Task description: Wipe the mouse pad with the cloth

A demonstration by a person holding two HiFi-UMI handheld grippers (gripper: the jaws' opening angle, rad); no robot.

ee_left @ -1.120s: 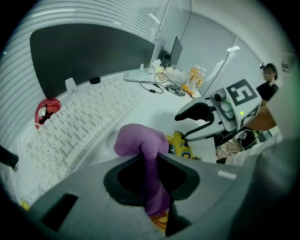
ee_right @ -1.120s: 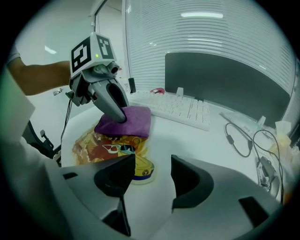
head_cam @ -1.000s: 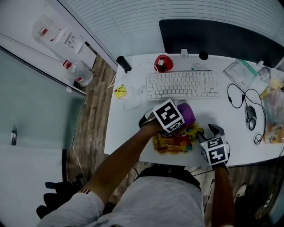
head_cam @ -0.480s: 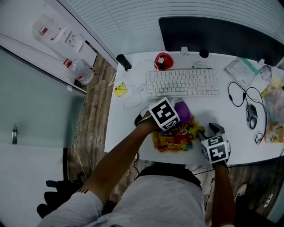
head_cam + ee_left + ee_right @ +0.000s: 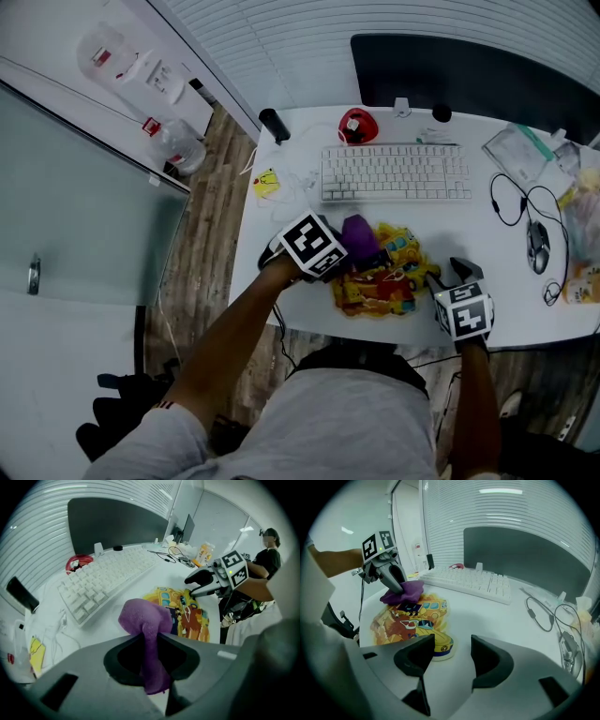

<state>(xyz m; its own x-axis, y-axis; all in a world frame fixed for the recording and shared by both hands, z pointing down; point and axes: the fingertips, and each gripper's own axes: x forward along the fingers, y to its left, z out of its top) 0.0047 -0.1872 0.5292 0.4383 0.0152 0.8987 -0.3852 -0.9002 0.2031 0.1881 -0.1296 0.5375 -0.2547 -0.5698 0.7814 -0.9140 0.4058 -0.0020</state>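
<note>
Head view, and the left gripper (image 5: 364,253) is clamped on the purple cloth (image 5: 356,232), pressing it onto the colourful mouse pad (image 5: 384,281) at the pad's 10 o'clock corner. Left gripper view confirms it: cloth (image 5: 144,623) pinched tight between the jaws, bunched over the pad's near edge. Over at the pad's 3 o'clock edge, the right gripper (image 5: 446,275) sits with jaws apart, nothing pinched, the pad's rounded corner just ahead of them. White keyboard (image 5: 394,173) lies at the pad's 12 o'clock on the white desk (image 5: 497,281).

Grey shirt (image 5: 361,417); left tool (image 5: 367,251), right tool (image 5: 446,274) grey plastic, black-white marker cubes (image 5: 312,246).
</note>
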